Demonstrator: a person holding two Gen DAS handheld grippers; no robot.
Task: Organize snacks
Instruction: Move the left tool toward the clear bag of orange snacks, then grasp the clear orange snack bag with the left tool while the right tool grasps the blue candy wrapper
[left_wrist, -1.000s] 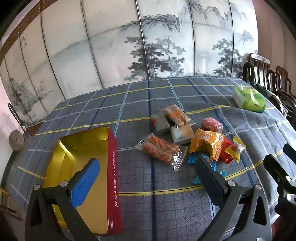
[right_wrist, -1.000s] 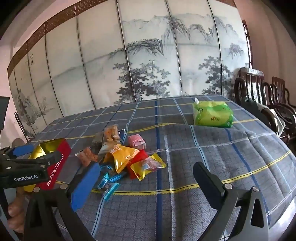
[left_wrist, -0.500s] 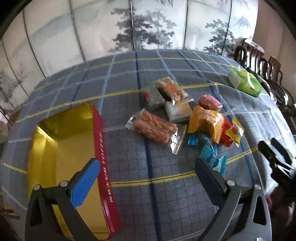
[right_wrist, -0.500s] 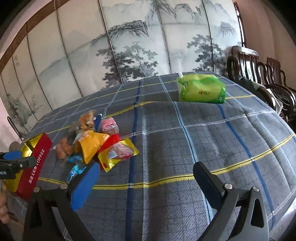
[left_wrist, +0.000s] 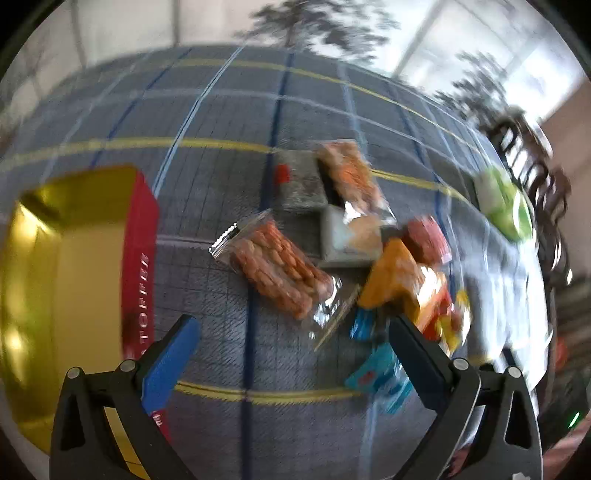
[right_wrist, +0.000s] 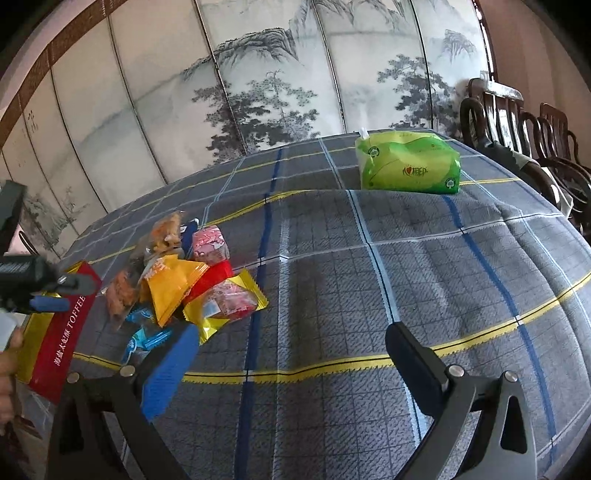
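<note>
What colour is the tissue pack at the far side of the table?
Bright green, with a white tissue poking out the top; the tissue pack shows best in the right wrist view.

Daylit, bright. Left wrist view motion-blurred — worst at right edge; glare inside gold tin (left_wrist: 44, 266). Right wrist view sharp — fisheye bending edges.

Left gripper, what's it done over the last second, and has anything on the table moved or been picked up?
The left gripper has dropped closer over the table and tipped downward toward the clear pack of orange snacks, jaws open and empty. The right gripper shifted slightly, also open and empty. Nothing was grasped or released. The snack pile, the red toffee tin and the green tissue pack lie where they were.
</note>
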